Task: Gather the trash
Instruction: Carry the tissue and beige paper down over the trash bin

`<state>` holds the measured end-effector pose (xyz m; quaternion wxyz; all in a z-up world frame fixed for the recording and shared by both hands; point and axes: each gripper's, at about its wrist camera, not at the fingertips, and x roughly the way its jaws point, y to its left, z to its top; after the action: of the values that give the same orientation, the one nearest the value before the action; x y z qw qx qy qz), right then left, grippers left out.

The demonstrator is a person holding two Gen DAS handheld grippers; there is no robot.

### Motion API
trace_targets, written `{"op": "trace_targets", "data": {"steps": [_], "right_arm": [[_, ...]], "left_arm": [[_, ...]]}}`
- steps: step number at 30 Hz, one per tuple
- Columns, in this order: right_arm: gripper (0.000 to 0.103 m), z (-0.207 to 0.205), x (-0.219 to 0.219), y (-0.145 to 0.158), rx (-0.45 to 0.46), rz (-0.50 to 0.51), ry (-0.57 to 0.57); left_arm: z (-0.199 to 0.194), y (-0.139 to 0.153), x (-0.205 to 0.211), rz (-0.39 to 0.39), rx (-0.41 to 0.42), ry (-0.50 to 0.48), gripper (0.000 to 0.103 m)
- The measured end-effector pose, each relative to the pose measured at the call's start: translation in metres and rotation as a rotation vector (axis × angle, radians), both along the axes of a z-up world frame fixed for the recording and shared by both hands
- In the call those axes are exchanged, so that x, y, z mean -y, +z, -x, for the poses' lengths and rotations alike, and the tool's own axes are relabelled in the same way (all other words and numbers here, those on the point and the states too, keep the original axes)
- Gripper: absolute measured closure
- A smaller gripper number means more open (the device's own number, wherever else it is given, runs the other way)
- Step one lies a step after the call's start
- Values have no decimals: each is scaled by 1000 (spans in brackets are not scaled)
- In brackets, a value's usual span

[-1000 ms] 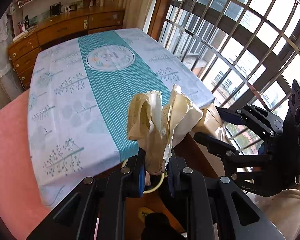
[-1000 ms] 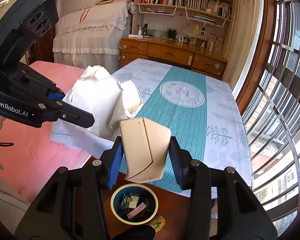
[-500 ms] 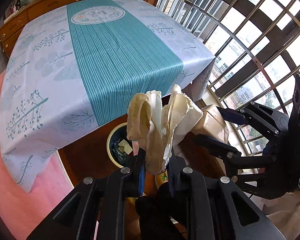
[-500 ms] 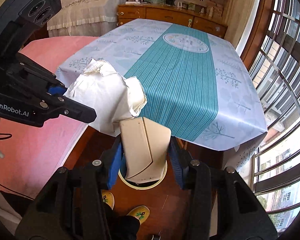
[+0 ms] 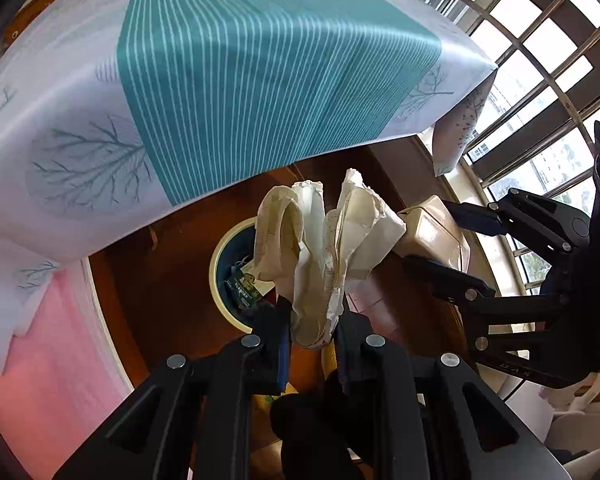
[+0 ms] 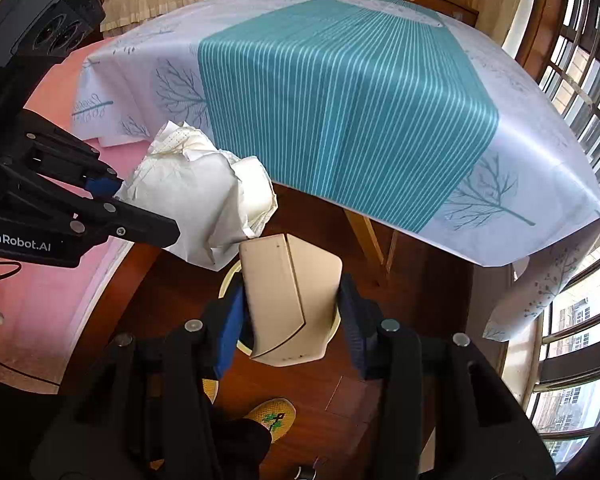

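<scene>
Two tools hover above the bin (image 5: 224,276): left tool (image 5: 312,336) pinching crumpled paper (image 5: 324,248), right tool (image 6: 292,312) at three o'clock clamping a beige carton (image 6: 288,300).

Each camera sat just behind its own tool and looked steeply down along the two fingers, past the near edge of the cloth-covered bench (image 5: 236,92) toward the wooden floor (image 6: 420,280). The left view had the left tool (image 5: 312,332) close at its bottom edge and the right tool (image 5: 440,240) at its right side. The right view had the right tool (image 6: 292,312) close below and the left tool (image 6: 140,208) at its left, and both views shared the bench edge, the barred window (image 5: 540,40) and the round bin (image 5: 236,276) on the floor.
</scene>
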<state>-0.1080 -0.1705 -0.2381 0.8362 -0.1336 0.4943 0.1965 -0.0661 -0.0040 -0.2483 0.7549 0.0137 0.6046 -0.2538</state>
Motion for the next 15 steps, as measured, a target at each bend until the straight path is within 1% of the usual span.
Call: {"op": "trace_targets", "data": {"steps": [6, 11, 15], "right_arm": [[61, -9, 6, -58, -40, -7, 10], [61, -17, 6, -104, -49, 4, 12], [61, -27, 5, -138, -61, 8, 6]], "left_arm": [[-5, -60, 7, -19, -15, 26, 86], [-12, -108, 14, -64, -3, 9, 86], [-19, -148, 16, -81, -13, -7, 86]]}}
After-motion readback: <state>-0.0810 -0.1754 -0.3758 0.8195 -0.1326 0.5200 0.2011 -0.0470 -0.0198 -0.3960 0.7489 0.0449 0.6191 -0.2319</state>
